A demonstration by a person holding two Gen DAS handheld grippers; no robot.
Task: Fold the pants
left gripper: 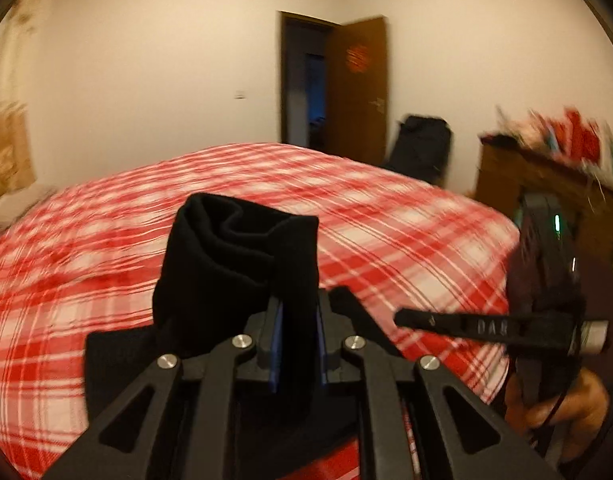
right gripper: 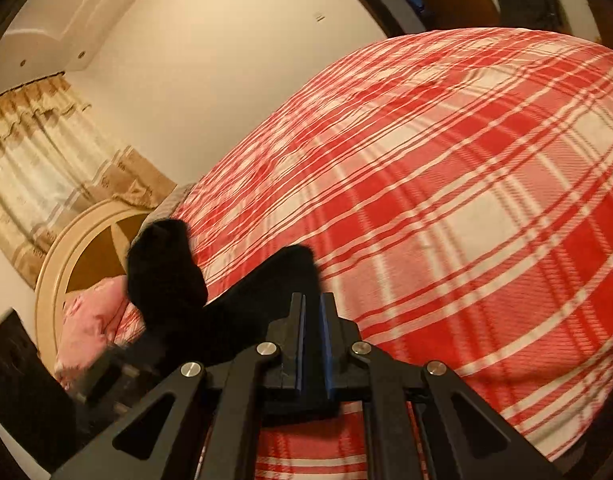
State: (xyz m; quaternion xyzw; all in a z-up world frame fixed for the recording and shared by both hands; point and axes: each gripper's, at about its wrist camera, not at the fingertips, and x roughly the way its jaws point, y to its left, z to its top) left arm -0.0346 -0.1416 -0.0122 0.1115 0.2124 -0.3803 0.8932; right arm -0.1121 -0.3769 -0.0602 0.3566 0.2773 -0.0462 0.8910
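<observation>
The black pants (left gripper: pixel 234 256) bunch up between the blue pads of my left gripper (left gripper: pixel 298 312), which is shut on the cloth above the red plaid bed (left gripper: pixel 386 208). More of the fabric hangs down under the fingers at the left. In the right wrist view my right gripper (right gripper: pixel 312 308) is shut on another part of the black pants (right gripper: pixel 242 312), and a lump of cloth sticks up at its left. The other gripper (left gripper: pixel 546 312), held by a hand (left gripper: pixel 562 404), shows at the right edge of the left wrist view.
A wooden dresser (left gripper: pixel 538 184) with clutter on top stands at the right, and a dark bag (left gripper: pixel 422 148) leans by the open brown door (left gripper: pixel 358 84). A pink pillow (right gripper: pixel 90 328), a round cream headboard (right gripper: pixel 66 256) and curtains (right gripper: pixel 38 152) lie at the bed's head.
</observation>
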